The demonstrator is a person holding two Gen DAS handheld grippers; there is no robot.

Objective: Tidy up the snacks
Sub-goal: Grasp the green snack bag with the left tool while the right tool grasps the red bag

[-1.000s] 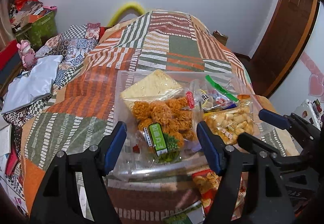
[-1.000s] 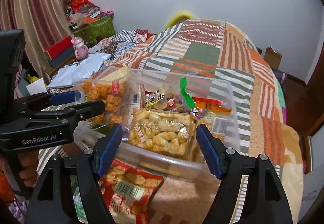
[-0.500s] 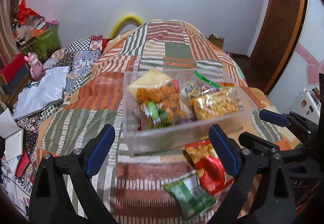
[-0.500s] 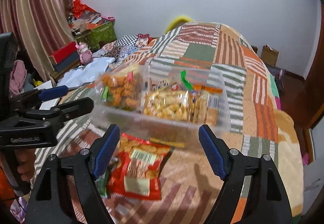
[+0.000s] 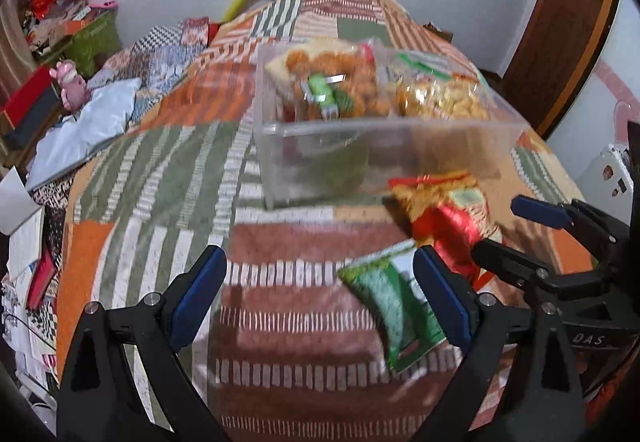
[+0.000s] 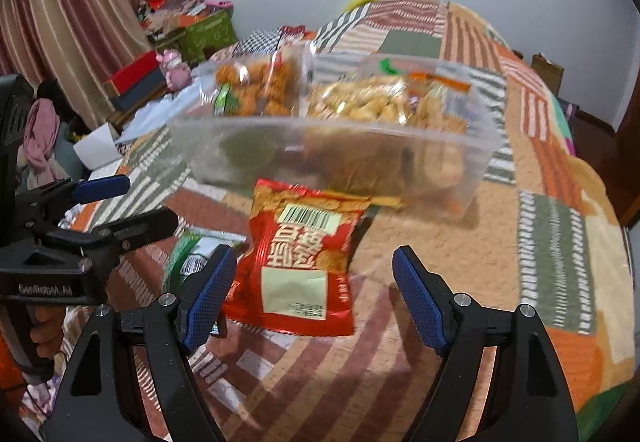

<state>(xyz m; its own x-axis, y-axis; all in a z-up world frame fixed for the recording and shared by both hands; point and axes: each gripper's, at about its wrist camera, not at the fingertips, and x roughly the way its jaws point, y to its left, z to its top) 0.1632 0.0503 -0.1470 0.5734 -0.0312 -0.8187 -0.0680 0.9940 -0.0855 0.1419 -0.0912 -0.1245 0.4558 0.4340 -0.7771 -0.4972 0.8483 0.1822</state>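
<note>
Red snack bag [image 6: 298, 262] lies before clear bin [image 6: 332, 162], green packet [image 5: 394, 306] beside.

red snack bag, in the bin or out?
Out. The red bag lies flat on the quilt in front of the clear bin, beside a green bag; neither gripper holds it.
</note>
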